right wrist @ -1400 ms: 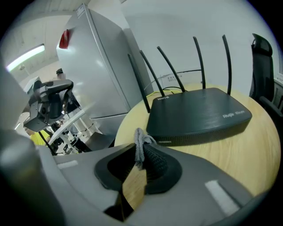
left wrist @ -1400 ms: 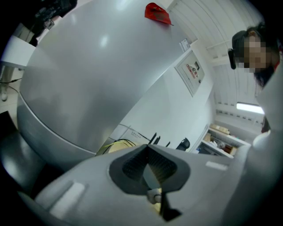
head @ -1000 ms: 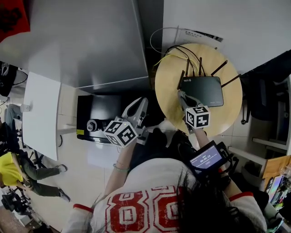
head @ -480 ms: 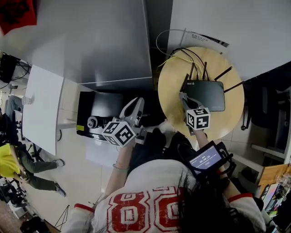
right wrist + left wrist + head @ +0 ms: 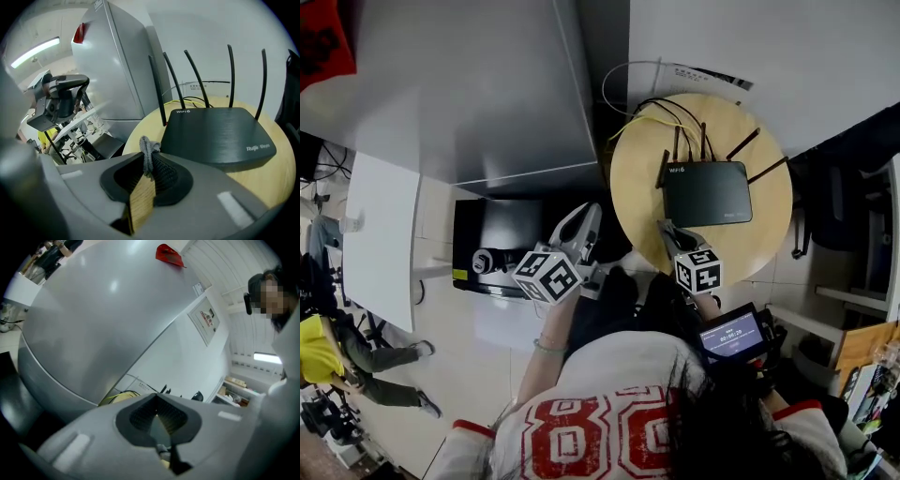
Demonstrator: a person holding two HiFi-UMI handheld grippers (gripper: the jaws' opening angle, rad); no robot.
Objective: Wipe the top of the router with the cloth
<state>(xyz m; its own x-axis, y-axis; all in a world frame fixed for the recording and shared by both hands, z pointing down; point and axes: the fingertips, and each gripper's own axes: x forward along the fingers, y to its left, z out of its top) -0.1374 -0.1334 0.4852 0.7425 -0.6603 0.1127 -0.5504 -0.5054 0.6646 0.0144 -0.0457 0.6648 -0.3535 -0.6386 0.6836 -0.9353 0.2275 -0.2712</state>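
1. Round wooden table (image 5: 773,234) stands against a white wall (image 5: 750,37). The router (image 5: 708,192) lies flat near its middle, antennas (image 5: 231,77) up and cables (image 5: 667,105) trailing off the back.
2. Only a small grey tuft of the cloth (image 5: 149,152) pokes past the tips of the right gripper (image 5: 147,165), whose jaws are clamped tight on it. It sits just short of the router's near left corner, not yet on the lid.
3. For the wipe I'd tip the jaws down so the tuft (not the hard tips) meets the top. Then I'd press lightly and sweep in straight passes, stopping short of the antennas. The router looks light and could slide.
4. The left gripper (image 5: 586,220) hangs off the table, jaws closed on nothing, well apart from the router. I judge it could steady an edge.
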